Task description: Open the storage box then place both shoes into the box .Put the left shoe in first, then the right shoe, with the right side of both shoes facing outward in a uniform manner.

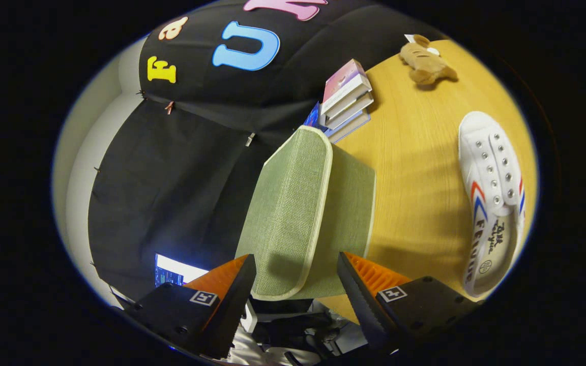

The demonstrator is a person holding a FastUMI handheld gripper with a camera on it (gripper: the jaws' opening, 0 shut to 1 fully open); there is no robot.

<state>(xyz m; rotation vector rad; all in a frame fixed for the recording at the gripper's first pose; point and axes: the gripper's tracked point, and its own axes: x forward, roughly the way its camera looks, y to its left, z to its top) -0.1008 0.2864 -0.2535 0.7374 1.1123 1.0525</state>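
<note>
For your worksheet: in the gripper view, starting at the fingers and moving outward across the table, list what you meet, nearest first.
Open gripper, fingers either side of the green storage box → stack of books → plush toy. The white shoe lies off beside the box.

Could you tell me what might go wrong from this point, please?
The tongs stand open around the green storage box, whose corner sits near the table's edge; a push could slide it off. The view is strongly tilted, so a grip might land askew. One white shoe lies well off to the side, by the table's far rim.
</note>
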